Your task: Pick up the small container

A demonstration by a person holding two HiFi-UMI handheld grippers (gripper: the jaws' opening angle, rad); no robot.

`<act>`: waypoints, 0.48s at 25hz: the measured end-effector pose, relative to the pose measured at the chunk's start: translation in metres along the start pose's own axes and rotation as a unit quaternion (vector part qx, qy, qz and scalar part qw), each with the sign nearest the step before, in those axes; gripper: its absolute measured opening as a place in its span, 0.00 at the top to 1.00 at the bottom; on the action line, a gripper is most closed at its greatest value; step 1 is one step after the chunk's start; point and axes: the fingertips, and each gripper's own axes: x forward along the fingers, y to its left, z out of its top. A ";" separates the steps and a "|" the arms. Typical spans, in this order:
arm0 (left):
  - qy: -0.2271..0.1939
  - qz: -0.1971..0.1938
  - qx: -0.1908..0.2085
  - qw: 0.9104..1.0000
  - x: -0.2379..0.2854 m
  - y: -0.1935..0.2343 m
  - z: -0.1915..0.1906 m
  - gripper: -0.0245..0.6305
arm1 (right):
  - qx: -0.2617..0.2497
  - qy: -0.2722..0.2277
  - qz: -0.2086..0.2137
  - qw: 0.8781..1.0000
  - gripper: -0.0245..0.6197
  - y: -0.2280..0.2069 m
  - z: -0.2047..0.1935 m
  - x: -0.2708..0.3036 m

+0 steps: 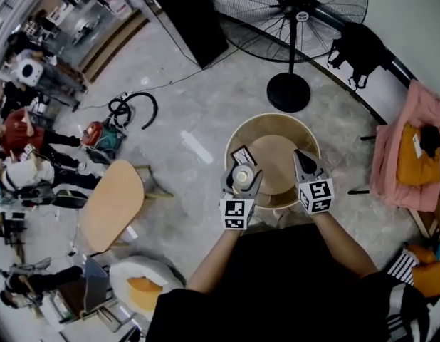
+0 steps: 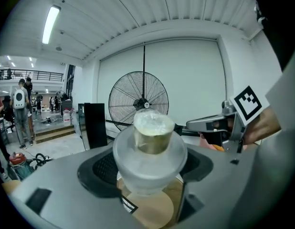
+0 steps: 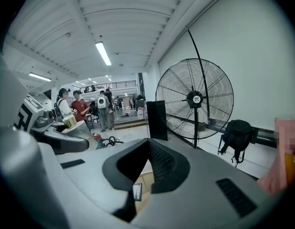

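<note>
- Left gripper (image 1: 241, 182) has its jaws clamped on the small container (image 2: 150, 147), a frosted cup with a gold insert, standing upright between them.
- Below it shows the round wooden tabletop (image 1: 277, 155); the cup seems held over its left edge.
- Right gripper (image 1: 302, 161) hangs just beside it, jaws pressed together on nothing.
- Any further lift likely falls to the left, straight up along the cup's vertical axis.

- Small translucent round plastic container (image 2: 150, 159): contents blurred by the cloudy wall.
- Round light-wood surface (image 1: 277, 152): near rim hidden under the left hand-held gripper (image 1: 241, 173) and the right hand-held gripper (image 1: 303, 161).
- Black pedestal fan (image 1: 291, 9): cage top cut off.
- Black-and-white card (image 1: 243, 154): print too small to read.
</note>
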 end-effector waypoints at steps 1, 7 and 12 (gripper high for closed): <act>0.000 0.002 0.000 1.000 0.000 0.001 0.000 0.43 | 0.001 -0.002 0.001 1.000 0.93 0.001 0.000 0.000; 0.002 0.009 0.000 1.000 -0.004 0.002 -0.001 0.43 | -0.002 -0.005 0.005 1.000 0.93 0.005 -0.002 -0.001; -0.001 0.012 0.000 1.000 -0.007 -0.001 -0.001 0.43 | -0.009 -0.005 0.008 1.000 0.93 0.007 -0.001 -0.006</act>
